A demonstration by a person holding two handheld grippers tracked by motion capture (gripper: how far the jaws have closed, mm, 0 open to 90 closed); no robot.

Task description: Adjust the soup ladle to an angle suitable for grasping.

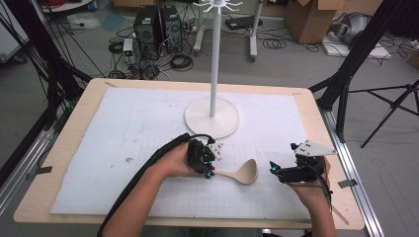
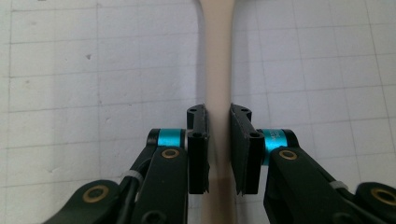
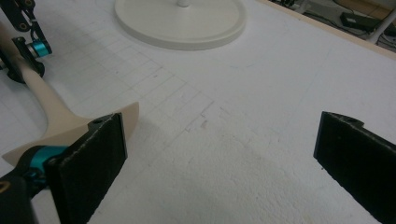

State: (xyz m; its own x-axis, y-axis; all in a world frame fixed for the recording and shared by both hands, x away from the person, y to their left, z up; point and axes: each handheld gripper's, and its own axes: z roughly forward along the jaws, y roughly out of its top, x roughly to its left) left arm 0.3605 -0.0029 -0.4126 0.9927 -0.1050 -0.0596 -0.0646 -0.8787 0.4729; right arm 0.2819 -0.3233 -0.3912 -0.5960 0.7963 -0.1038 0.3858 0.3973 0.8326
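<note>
A beige ladle (image 1: pixel 242 174) lies on the white gridded mat (image 1: pixel 123 128), bowl to the right and handle to the left. My left gripper (image 1: pixel 211 173) is shut on the handle. In the left gripper view the handle (image 2: pixel 217 70) runs straight up between the two black pads (image 2: pixel 198 149), which press on both its sides. My right gripper (image 1: pixel 272 170) stands open just right of the ladle bowl. In the right gripper view its wide-apart jaws (image 3: pixel 219 158) have nothing between them; the ladle bowl (image 3: pixel 56 112) sits behind the left pad, and the left gripper (image 3: pixel 28 42) holds the handle farther off.
A white stand with a round base (image 1: pixel 212 117) and a tall pole (image 1: pixel 215 54) rises at the middle back of the mat, its base (image 3: pixel 180 21) also in the right gripper view. The wooden table edge (image 1: pixel 336 163) runs close to the right hand. Computers and cables lie on the floor beyond.
</note>
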